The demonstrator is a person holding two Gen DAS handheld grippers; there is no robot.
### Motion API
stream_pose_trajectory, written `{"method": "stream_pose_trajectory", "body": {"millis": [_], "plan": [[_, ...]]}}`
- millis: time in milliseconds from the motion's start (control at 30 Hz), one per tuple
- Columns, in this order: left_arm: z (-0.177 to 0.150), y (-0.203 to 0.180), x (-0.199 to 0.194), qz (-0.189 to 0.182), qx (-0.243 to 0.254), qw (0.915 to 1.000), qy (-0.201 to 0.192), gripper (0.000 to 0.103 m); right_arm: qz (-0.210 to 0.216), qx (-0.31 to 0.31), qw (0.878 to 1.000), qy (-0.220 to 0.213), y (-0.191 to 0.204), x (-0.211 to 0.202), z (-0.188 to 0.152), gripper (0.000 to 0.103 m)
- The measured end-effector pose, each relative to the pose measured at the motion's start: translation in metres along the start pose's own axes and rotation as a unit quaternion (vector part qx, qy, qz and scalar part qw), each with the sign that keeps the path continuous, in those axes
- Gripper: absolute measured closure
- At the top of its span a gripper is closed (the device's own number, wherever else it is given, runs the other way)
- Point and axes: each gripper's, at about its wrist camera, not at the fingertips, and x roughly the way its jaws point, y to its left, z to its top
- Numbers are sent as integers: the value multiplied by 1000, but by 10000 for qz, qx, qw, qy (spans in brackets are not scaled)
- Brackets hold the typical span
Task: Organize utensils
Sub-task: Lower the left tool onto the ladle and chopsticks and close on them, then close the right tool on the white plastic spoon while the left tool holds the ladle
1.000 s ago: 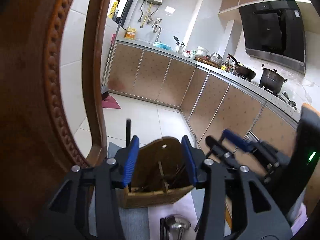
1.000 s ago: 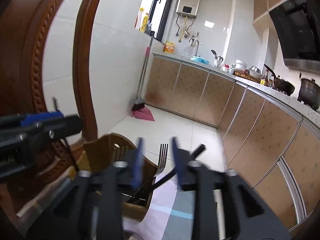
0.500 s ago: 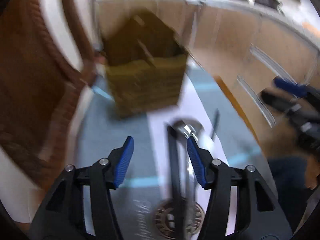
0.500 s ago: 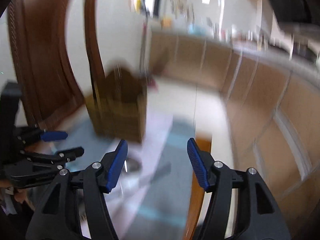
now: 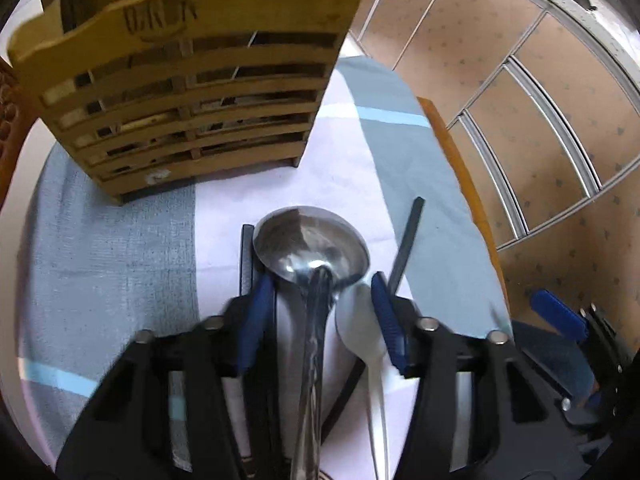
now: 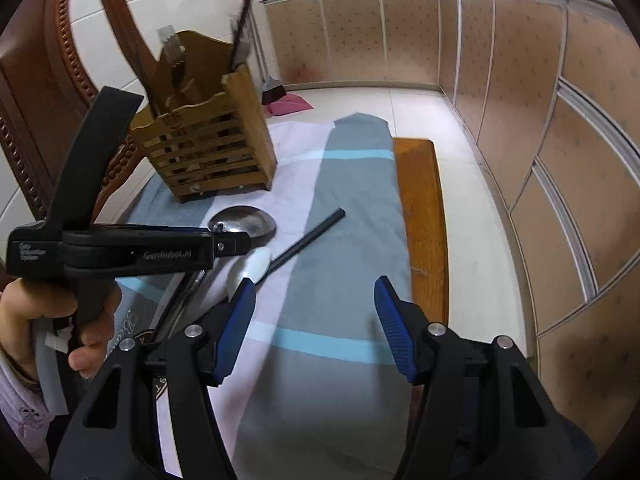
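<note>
Steel ladle (image 5: 312,248) lies handle-first between my left gripper (image 5: 320,312) pads, jaws just been narrowing, apparently not yet pinching; a white spoon (image 5: 360,320) sits alongside. Wooden caddy (image 5: 184,80) stands ahead. My right gripper (image 6: 314,320) gapes empty over open cloth (image 6: 352,200); only its view shows the table edge (image 6: 420,216).

We bring the left gripper (image 5: 320,316) down from level with the wooden utensil holder (image 5: 188,80) to the cloth (image 5: 116,248), its jaws just closing around the steel ladle (image 5: 312,248) handle and the white spoon (image 5: 360,320), though the pads do not yet press on them. We also lower the right gripper (image 6: 314,320) toward the cloth, its jaws wider than a second ago with nothing between them.
</note>
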Motion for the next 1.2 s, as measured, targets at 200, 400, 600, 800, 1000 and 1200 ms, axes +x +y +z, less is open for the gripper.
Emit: {"method": "stream_pose_trajectory", "body": {"millis": [200,400,600,800,1000,1200], "plan": [[-13,18,-24,-119,-367,9990,-246,92,43,131,9999,36,-8,4,-2,42],[-43,38,-78,-41,-579,9951,-801,96,413,53,9986,333,7,16,-3,42],[-58,44,-112,463,-398,9905,-1232,97,964,149,9913,888,25,47,16,42],[-65,44,-136,709,-239,9863,-1468,97,1247,746,9766,1585,21,88,29,42],[-64,42,-153,848,-161,9815,-1710,97,1419,940,9679,1847,24,99,36,76],[-63,40,-172,1010,-115,9753,-1962,97,1651,939,9660,1756,27,81,39,98]]}}
